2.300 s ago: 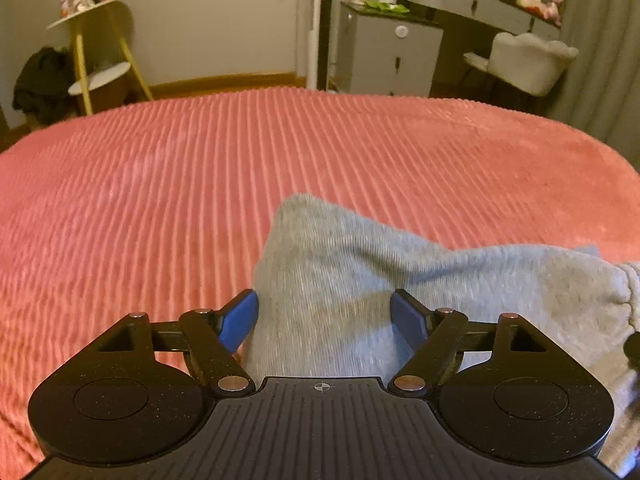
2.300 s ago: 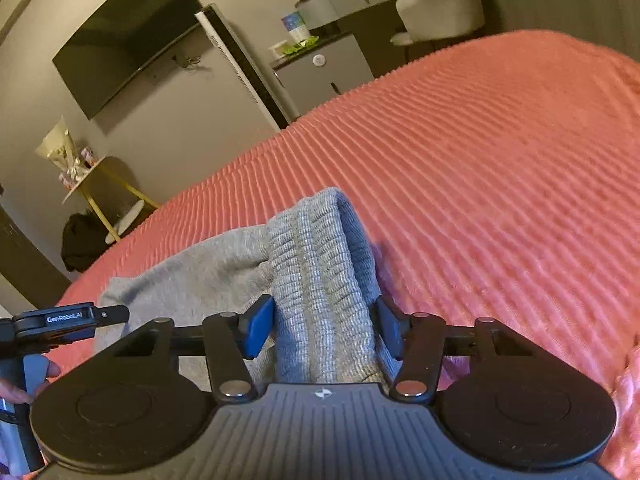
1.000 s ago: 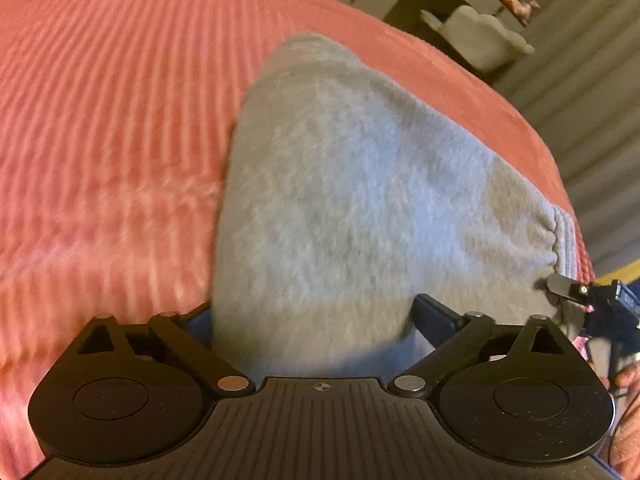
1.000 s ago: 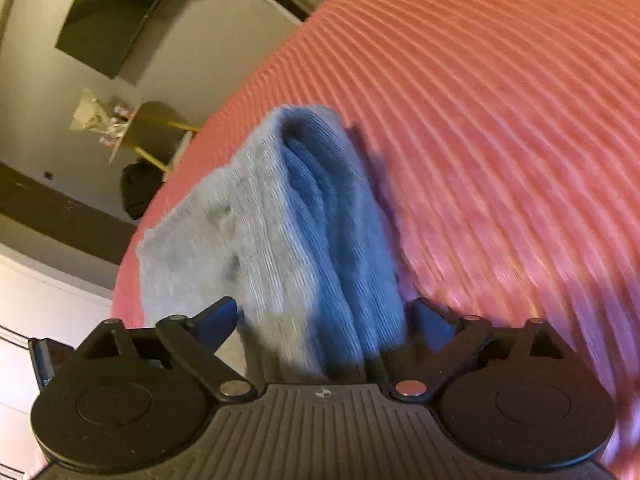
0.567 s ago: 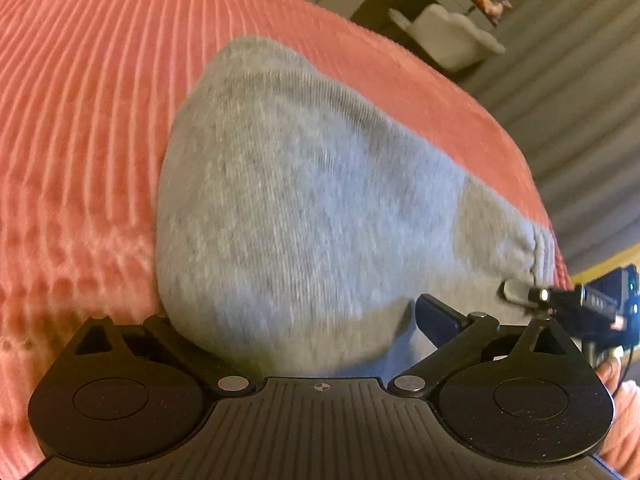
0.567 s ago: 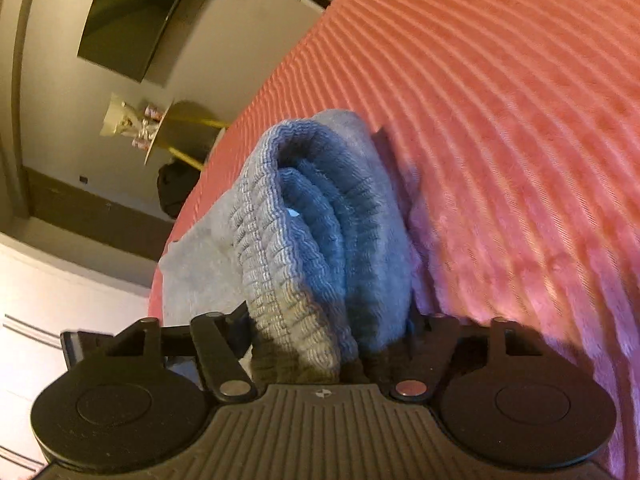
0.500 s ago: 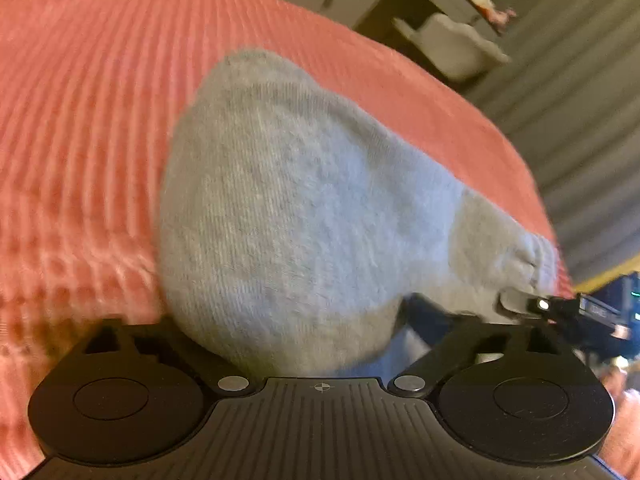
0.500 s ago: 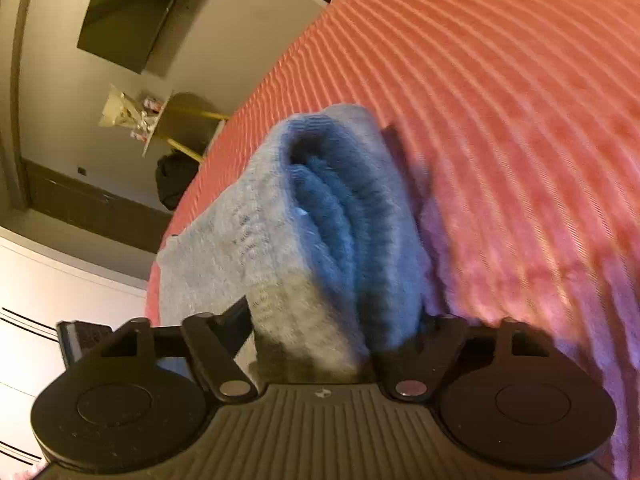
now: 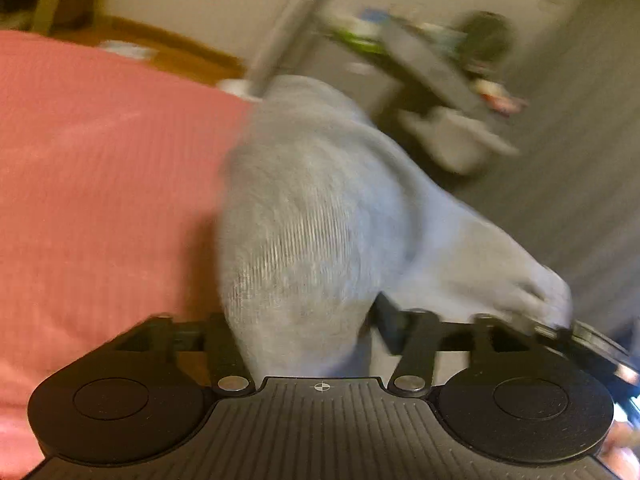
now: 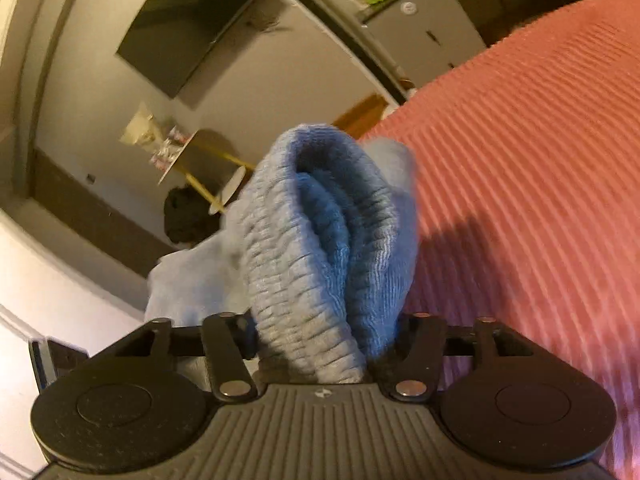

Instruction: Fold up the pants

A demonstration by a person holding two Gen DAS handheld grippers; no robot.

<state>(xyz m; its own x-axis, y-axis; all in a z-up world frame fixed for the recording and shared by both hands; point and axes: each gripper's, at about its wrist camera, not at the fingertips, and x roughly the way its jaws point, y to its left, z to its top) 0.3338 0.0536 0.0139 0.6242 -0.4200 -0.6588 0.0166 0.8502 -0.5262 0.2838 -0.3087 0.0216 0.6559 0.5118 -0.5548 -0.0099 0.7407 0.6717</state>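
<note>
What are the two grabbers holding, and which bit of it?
Both hold the grey pants: right gripper pinches the ribbed waistband, left gripper a plain fabric edge.

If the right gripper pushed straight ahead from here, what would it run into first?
The right gripper is already clamped on the grey pants, whose bunched ribbed fabric fills the line ahead. Beyond them probably comes the pink bedspread, though depth is unclear.

Each matte black gripper [image 10: 324, 344] has ribbed housing, round discs, silver screws; fingers perhaps blue.
</note>
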